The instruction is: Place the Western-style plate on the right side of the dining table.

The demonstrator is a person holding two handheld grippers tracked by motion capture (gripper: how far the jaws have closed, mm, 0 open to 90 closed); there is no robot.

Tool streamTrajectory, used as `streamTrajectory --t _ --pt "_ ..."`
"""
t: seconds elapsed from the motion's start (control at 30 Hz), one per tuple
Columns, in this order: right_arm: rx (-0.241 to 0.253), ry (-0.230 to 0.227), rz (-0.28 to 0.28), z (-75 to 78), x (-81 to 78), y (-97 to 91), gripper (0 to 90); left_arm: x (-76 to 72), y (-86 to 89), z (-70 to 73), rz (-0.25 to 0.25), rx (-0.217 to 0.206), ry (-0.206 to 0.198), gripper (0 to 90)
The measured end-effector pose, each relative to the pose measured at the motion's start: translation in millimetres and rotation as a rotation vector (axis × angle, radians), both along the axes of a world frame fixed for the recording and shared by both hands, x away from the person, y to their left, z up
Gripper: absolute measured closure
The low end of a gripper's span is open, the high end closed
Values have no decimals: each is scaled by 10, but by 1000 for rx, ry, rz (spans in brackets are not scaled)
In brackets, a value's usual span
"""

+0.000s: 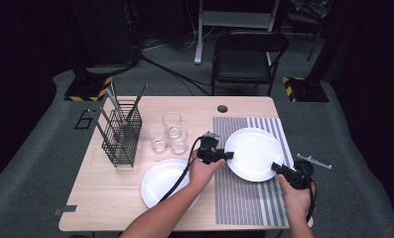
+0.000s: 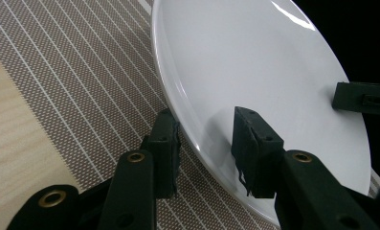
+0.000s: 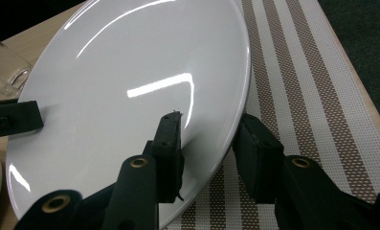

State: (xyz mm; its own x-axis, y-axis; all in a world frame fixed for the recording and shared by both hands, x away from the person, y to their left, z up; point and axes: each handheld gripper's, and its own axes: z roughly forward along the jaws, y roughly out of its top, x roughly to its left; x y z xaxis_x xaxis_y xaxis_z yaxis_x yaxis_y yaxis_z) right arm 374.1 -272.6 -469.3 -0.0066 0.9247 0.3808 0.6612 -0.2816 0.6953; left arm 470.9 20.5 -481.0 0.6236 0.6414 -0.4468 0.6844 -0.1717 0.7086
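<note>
White plate (image 1: 254, 152) sits on the striped mat (image 1: 244, 203). My left gripper (image 1: 223, 155) and right gripper (image 1: 279, 168) each straddle its rim, jaws not yet pinching. I think lifting comes next.

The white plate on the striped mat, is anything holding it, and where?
Both grippers straddle the white plate at opposite rims: left gripper on one edge, right gripper on the other. Actual clamping cannot be told.

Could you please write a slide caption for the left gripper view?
Left gripper straddling the rim of a white plate over a striped placemat, one jaw above, one below.
</note>
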Motion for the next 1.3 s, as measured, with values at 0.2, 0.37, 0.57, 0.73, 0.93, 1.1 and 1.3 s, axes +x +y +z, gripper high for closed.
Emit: streamTrajectory --t 0.2,0.37,0.57,0.73,0.93,1.1,1.3 --pt "8 13 -18 -76 30 -20 635 20 -32 -65 7 5 11 623" --pt "14 20 -29 -128 60 -28 634 32 -64 -95 19 16 7 622" --pt "16 31 -41 -166 92 -37 634 57 -93 -134 31 18 10 622" --pt "16 30 -43 -182 126 -46 634 77 -115 -164 46 12 23 621" --pt "20 36 -57 -219 170 -57 635 107 -133 -212 56 13 33 620" --pt "25 41 -62 -270 177 -67 634 112 -162 -244 64 19 37 620" --pt "17 43 -71 -301 179 -71 635 116 -188 -274 71 22 44 620"
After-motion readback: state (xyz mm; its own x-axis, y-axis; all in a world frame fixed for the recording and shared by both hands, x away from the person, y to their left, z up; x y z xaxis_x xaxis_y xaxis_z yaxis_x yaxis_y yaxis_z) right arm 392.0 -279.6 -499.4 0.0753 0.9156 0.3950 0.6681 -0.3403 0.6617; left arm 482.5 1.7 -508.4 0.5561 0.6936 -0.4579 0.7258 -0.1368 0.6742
